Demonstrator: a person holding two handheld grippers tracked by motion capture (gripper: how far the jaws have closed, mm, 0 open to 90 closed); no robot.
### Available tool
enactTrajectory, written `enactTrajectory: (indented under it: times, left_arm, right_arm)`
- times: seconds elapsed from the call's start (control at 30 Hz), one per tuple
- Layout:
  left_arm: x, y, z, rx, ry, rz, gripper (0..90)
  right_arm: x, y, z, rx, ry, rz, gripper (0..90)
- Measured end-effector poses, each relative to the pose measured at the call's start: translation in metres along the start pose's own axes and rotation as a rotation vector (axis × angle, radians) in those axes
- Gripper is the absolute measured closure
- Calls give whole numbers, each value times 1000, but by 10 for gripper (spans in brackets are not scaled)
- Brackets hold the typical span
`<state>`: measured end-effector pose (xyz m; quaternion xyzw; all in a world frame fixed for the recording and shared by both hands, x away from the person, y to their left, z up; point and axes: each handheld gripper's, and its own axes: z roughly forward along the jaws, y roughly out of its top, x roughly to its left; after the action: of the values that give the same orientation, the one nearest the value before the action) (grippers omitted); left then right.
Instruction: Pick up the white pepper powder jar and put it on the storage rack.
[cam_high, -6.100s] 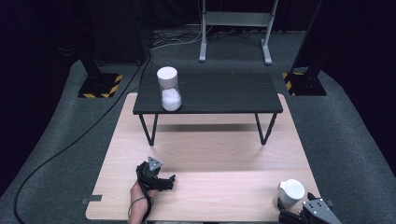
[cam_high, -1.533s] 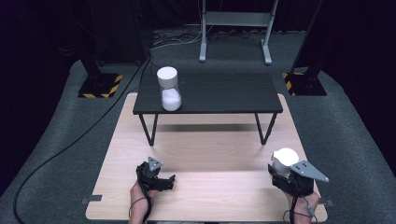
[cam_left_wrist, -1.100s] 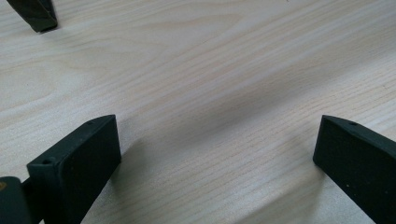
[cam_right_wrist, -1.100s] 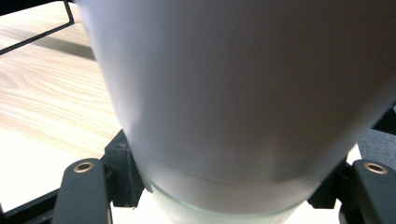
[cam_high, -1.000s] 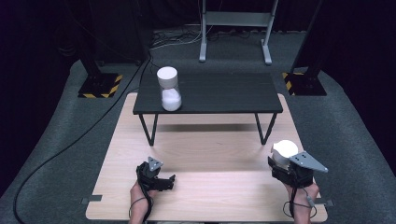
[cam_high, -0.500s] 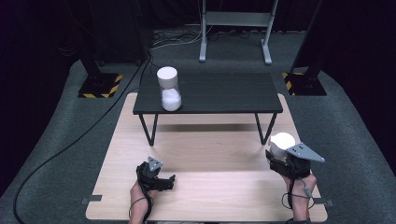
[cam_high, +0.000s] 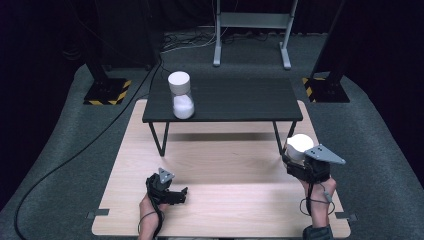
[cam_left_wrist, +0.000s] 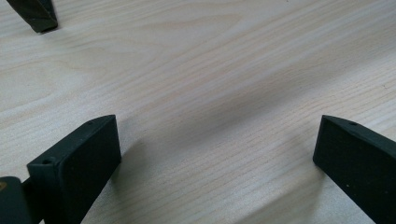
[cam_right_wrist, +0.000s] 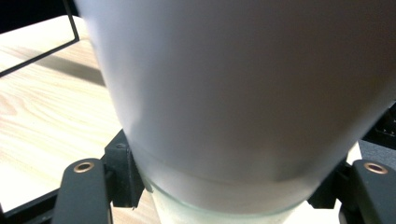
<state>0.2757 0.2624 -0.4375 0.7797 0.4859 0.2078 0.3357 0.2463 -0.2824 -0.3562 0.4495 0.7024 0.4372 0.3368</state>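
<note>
My right gripper (cam_high: 297, 160) is shut on a white container (cam_high: 299, 143), held above the wooden board's right side, close to the black table's right front leg. In the right gripper view the white container (cam_right_wrist: 243, 93) looms close, with the jaws of my right gripper (cam_right_wrist: 233, 179) pressed against its lower sides. A second jar (cam_high: 180, 95), with a white lid and white contents, stands on the left part of the black table (cam_high: 235, 97). My left gripper (cam_high: 172, 192) rests low on the board, front left. In its own view my left gripper (cam_left_wrist: 217, 130) is open over bare wood.
The wooden board (cam_high: 220, 165) lies on grey carpet, with the low black table across its far half. A black table leg (cam_left_wrist: 35, 16) shows ahead of the left gripper. Black stands with hazard-striped bases (cam_high: 107, 92) and a cable (cam_high: 75, 150) sit on the floor.
The right gripper has carried the white container away from the near right corner, up and forward toward the black table's right leg. The left gripper has stayed put.
</note>
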Motion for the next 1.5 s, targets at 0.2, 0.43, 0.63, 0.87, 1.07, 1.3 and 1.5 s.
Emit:
enactTrajectory:
  times: [0.2, 0.43, 0.63, 0.87, 1.07, 1.3, 1.5]
  left_arm:
    - [0, 0, 0, 1, 0, 1, 6]
    - [0, 0, 0, 1, 0, 1, 6]
    - [0, 0, 0, 1, 0, 1, 6]
    - [0, 0, 0, 0, -1, -2, 7]
    - [0, 0, 0, 1, -2, -1, 7]
    - [0, 0, 0, 1, -2, 0, 7]
    - [0, 0, 0, 1, -2, 0, 8]
  right_arm:
    - [0, 7, 3, 0, 3, -4, 300]
    - [-1, 15, 7, -3, 4, -14, 300]
    - [-3, 21, 9, -6, 7, -15, 300]
    - [-4, 28, 12, -12, 10, -27, 300]
    - [-6, 34, 14, -19, 12, -27, 300]
    - [-8, 41, 14, -29, 14, -27, 300]
    - [-9, 47, 14, -31, 14, -35, 301]
